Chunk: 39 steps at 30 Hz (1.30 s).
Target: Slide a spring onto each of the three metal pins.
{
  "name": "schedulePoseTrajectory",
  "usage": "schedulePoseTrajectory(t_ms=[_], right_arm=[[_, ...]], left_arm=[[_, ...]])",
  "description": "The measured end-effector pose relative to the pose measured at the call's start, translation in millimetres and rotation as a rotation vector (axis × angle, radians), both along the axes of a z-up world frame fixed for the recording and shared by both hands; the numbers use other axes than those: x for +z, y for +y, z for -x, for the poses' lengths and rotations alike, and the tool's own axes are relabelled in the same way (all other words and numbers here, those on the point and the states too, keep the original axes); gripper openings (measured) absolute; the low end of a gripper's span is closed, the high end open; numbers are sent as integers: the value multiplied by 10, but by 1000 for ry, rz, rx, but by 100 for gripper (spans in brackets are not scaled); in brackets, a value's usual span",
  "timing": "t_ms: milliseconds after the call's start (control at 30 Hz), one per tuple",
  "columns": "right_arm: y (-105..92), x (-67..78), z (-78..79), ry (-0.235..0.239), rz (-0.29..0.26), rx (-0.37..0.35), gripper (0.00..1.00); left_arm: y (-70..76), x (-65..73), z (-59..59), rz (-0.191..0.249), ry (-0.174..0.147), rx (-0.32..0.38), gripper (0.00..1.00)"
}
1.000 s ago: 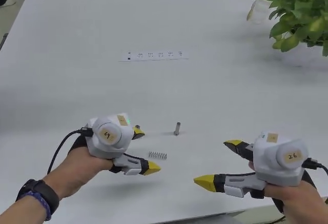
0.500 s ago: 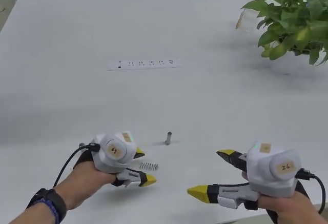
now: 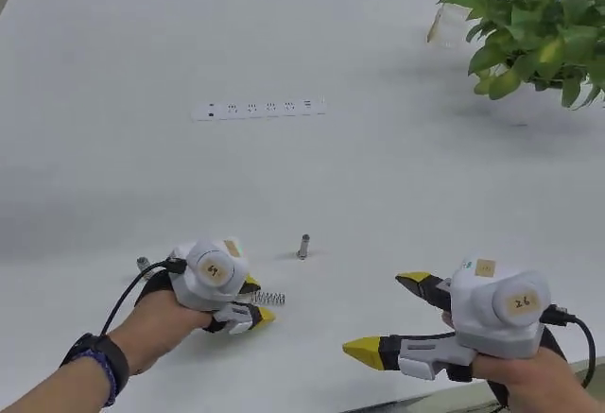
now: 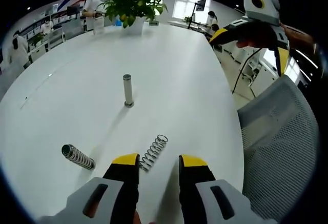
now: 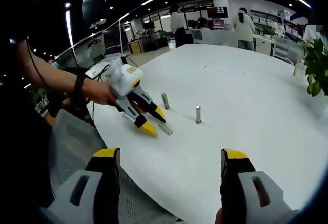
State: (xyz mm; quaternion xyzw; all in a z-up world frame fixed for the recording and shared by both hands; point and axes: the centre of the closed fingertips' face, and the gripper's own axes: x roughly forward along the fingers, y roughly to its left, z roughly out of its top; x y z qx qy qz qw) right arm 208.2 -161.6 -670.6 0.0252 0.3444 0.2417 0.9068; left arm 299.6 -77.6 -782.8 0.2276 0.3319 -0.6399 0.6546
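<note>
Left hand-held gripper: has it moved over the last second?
Yes. Judged against the bare upright pin, the left hand-held gripper has shifted toward it, and its open jaws now flank the near end of the loose spring, which has stayed put.

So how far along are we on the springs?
Done: one wrapped pin beside the left claw seems to carry a spring. In hand: nothing gripped yet; the left claw is open, with the loose spring lying at its tips. The right claw is open, off to the side. Left: the bare pin stands upright without a spring.
</note>
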Motion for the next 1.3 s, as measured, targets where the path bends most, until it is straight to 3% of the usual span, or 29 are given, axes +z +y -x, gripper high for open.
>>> schedulePoseTrajectory(t_ms=[67,300,567,767,933,1300], right_arm=[[-9,-1,-1,1,0,-2,79],[-18,1,-1,0,0,-3,79],[-16,-7,10,3,7,7,78],[-5,-9,11,2,1,10,77],[69,-30,32,9,-18,27,74],[329,-86,49,28,-49,93,73]], left_arm=[[31,-52,-18,-33,-38,-16,16],[21,-70,-40,-23,-33,23,3],[59,-48,-19,-26,-17,40,3],[167,38,56,3,6,52,2],[262,121,107,20,6,54,2],[578,250,151,21,-30,57,2]])
